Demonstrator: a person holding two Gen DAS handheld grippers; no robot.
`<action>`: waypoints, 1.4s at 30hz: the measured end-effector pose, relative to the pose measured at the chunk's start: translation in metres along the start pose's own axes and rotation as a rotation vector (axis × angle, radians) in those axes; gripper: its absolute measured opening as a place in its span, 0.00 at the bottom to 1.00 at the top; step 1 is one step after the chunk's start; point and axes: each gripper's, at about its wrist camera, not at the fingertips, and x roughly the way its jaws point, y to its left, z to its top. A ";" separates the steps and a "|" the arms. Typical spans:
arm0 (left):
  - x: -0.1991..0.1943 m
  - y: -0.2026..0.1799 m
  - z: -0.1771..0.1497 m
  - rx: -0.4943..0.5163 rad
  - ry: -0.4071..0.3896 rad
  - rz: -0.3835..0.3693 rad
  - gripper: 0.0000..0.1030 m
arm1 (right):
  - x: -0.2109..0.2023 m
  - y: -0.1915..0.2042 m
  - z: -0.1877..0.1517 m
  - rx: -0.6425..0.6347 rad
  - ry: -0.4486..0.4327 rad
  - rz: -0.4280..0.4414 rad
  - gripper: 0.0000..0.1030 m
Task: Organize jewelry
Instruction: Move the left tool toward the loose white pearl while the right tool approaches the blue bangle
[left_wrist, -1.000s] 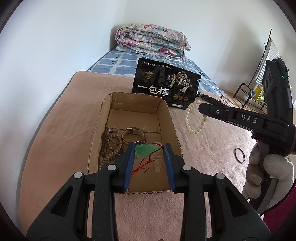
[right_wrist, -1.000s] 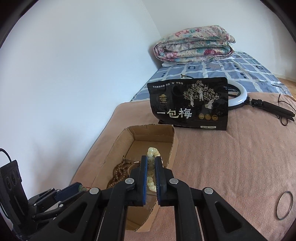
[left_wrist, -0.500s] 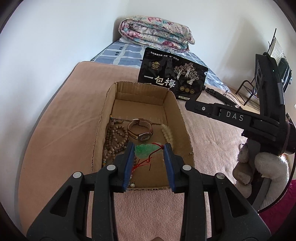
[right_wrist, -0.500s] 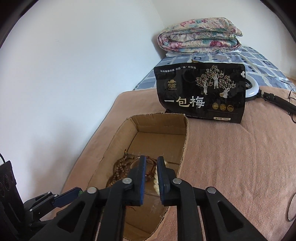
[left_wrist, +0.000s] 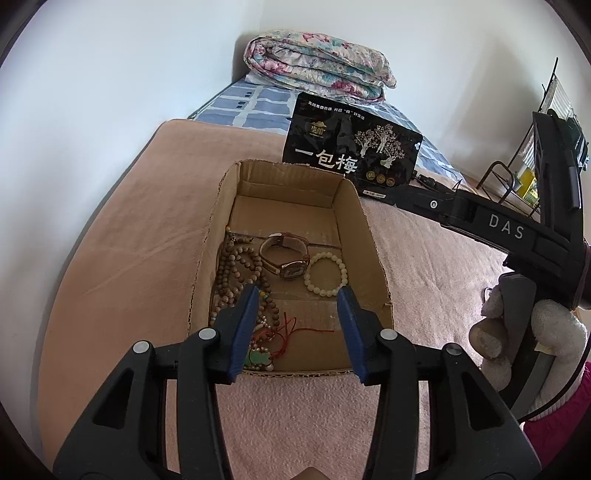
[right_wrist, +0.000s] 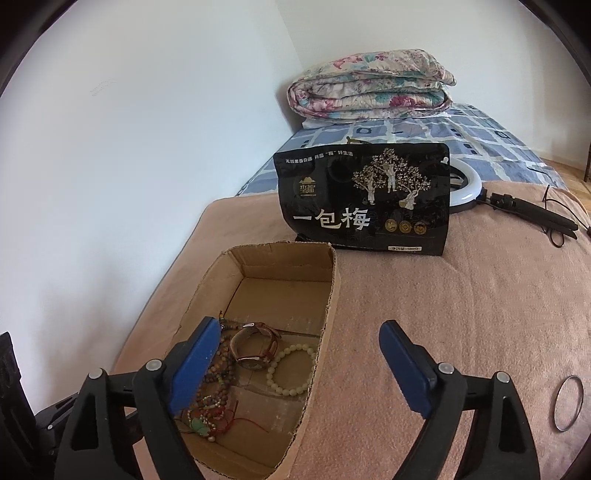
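Release step, by the look of it: both grippers hang above the open brown corrugated cardboard box (left_wrist: 364, 236) with nothing in either. Right gripper (right_wrist: 299, 365) has its blue-padded jaws spread wide, just opened, empty; left gripper (left_wrist: 298, 330) has jaws partly apart, also just widened, nothing between the pads. Box floor holds four pieces. Cream-white bracelet of smooth round beads (left_wrist: 325, 273) lies flat as a neat ring near the right wall, just beside a brown leather-strap wristwatch with metal case (left_wrist: 285, 255), which lies tilted on its side. Long strand of small matte brown wooden beads (left_wrist: 236, 273) is heaped along the left wall. Green jade-like carved pendant on thin red cord (left_wrist: 258, 357) sits at the near left corner, cord trailing loose across the cardboard. One item is outside: a thin dark metal bangle (right_wrist: 567, 402), a plain hoop flat on the pink plush blanket (right_wrist: 461, 295), well apart from the box on the right. Judgement: next move is likely that bangle, right gripper nearest. Thin, flat ring on soft pile will need a low, edge-on pinch; likely to slip. Glossy black snack pouch (right_wrist: 364, 199) stands behind the box.
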 end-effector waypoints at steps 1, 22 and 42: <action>-0.001 0.000 0.000 0.000 -0.002 -0.001 0.43 | -0.001 -0.001 0.000 -0.001 -0.001 -0.008 0.92; -0.020 -0.034 0.001 0.056 -0.070 0.007 0.56 | -0.038 -0.017 0.000 -0.051 -0.055 -0.138 1.00; -0.031 -0.098 -0.006 0.156 -0.109 -0.055 0.56 | -0.105 -0.063 -0.013 -0.099 -0.154 -0.312 1.00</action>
